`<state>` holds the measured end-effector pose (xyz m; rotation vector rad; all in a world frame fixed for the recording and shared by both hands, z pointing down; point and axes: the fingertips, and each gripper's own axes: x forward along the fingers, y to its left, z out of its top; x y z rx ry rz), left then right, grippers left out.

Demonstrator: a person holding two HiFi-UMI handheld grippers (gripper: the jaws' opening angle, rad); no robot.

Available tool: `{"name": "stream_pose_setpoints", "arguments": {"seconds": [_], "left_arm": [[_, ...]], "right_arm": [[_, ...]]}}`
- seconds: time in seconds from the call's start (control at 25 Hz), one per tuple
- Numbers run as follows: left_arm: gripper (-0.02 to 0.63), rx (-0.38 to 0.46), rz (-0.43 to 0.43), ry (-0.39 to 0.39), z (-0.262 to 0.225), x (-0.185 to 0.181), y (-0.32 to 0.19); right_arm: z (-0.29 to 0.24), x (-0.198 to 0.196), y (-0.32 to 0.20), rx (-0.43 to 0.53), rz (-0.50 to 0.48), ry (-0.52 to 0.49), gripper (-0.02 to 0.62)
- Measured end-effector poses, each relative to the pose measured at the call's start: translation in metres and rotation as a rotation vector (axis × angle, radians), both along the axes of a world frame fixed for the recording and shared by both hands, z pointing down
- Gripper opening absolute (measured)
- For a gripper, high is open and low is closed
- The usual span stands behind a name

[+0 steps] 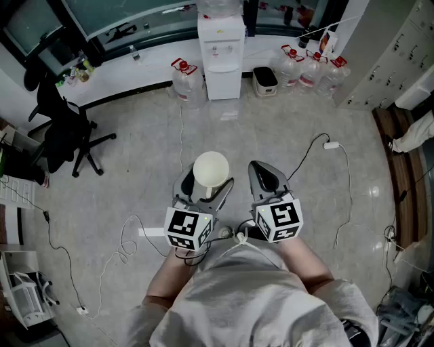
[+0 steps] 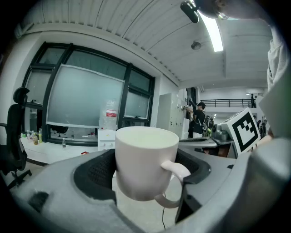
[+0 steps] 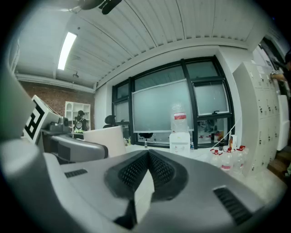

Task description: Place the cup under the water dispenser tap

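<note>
1. A white cup [image 2: 145,161] is held upright between the widely spread jaws of the left gripper [image 1: 205,184].
2. The right gripper [image 3: 148,157] is seen with its jaws pressed together, and nothing is held.
3. The water dispenser [image 1: 221,57] is seen well apart from the cup, by the far wall.

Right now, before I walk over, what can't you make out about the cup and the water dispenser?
- Water dispenser taps: too small in the head view and right gripper view; the cup partly covers the unit in the left gripper view.
- Its bottle: top cut off by the head view's upper edge.
- Cup's inside: hidden behind its own wall in the left gripper view; just a pale disc in the head view.
</note>
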<state>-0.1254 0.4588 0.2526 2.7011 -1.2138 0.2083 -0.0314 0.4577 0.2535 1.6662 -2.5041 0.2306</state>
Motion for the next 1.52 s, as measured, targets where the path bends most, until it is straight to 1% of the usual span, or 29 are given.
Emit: {"name": "stream_pose_setpoints", "arguments": {"seconds": [0.28, 0.44, 0.64, 0.76, 0.92, 1.12, 1.28, 1.4, 1.52], "left_arm": [[0.388, 0.007, 0.009, 0.02, 0.002, -0.006, -0.006], [0.388, 0.016, 0.016, 0.038, 0.002, -0.014, -0.008], [0.388, 0.041, 0.029, 0.049, 0.001, -0.022, -0.01], [0.388, 0.053, 0.03, 0.061, -0.001, -0.025, -0.013], [0.388, 0.081, 0.036, 0.084, -0.007, -0.019, -0.019], [0.388, 0.108, 0.031, 0.098, -0.012, -0.004, -0.037], [0.388, 0.138, 0.015, 0.119, -0.019, 0.011, -0.066], [0.388, 0.153, 0.009, 0.109, -0.023, 0.032, -0.096], [0.388, 0.159, -0.019, 0.103, -0.027, 0.051, -0.135]], "right_arm": [[0.001, -0.006, -0.007, -0.003, 0.003, -0.002, 0.028], [-0.003, -0.009, -0.01, 0.008, 0.036, -0.048, 0.028], [0.003, -0.014, -0.012, -0.003, 0.055, -0.036, 0.028], [0.007, -0.018, -0.014, -0.021, 0.05, -0.045, 0.028], [0.009, -0.015, -0.026, -0.027, 0.036, -0.052, 0.029], [0.008, -0.007, -0.059, -0.017, 0.0, -0.062, 0.029], [0.009, 0.002, -0.104, -0.01, -0.055, -0.089, 0.029], [0.001, 0.027, -0.149, 0.008, -0.048, -0.122, 0.029], [-0.005, 0.055, -0.19, 0.015, -0.051, -0.117, 0.029]]}}
